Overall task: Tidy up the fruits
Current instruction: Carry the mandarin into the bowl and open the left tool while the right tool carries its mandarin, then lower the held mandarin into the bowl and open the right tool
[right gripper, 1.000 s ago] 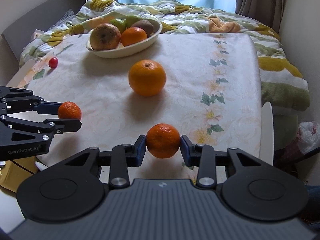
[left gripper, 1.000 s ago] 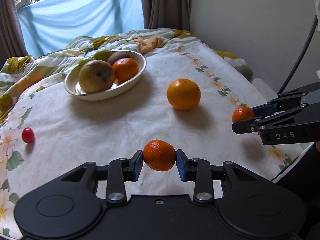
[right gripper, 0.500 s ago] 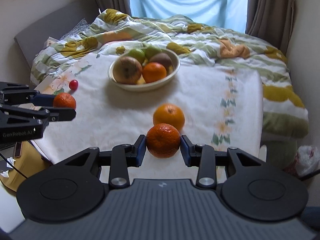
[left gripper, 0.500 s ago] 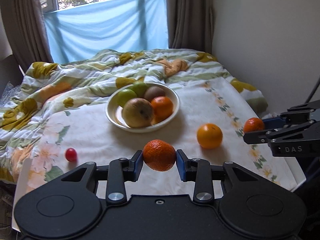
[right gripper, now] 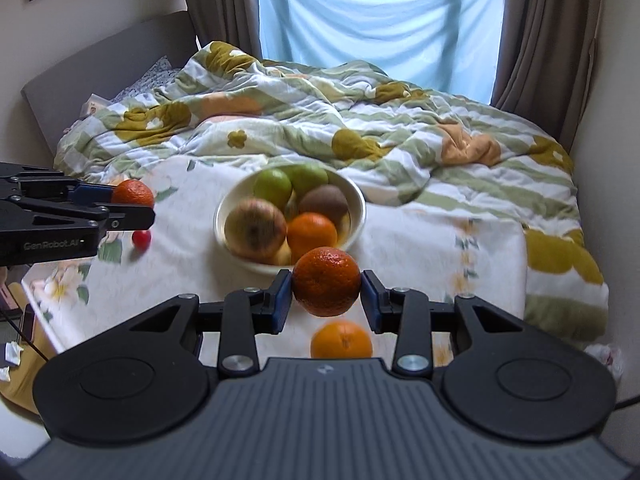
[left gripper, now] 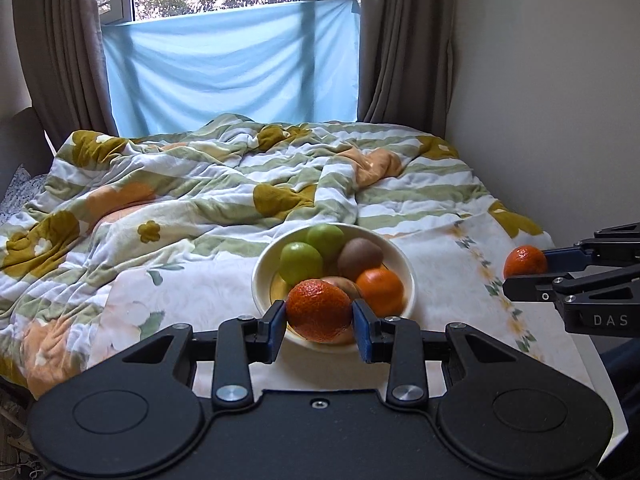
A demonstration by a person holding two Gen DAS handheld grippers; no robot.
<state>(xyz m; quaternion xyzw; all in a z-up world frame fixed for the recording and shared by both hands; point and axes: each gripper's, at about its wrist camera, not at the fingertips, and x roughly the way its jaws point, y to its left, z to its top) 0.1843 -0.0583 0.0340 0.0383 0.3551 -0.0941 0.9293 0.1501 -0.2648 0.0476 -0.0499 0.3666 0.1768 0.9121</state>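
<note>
you've got a mandarin clamped in the left gripper and another mandarin pinched in the right gripper, both raised near the bowl. next, judge each drop into gaps beside the fruit already there.

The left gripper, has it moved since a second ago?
Yes. The left gripper, shut on its mandarin, has risen and pulled back: the bowl now sits lower and smaller in its view.

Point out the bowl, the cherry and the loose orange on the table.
bowl [right gripper: 357, 200]: right wrist view, bare right rim.
cherry [right gripper: 141, 238]: right wrist view, middle of it.
orange [right gripper: 341, 341]: right wrist view, top face, below the held mandarin.
</note>
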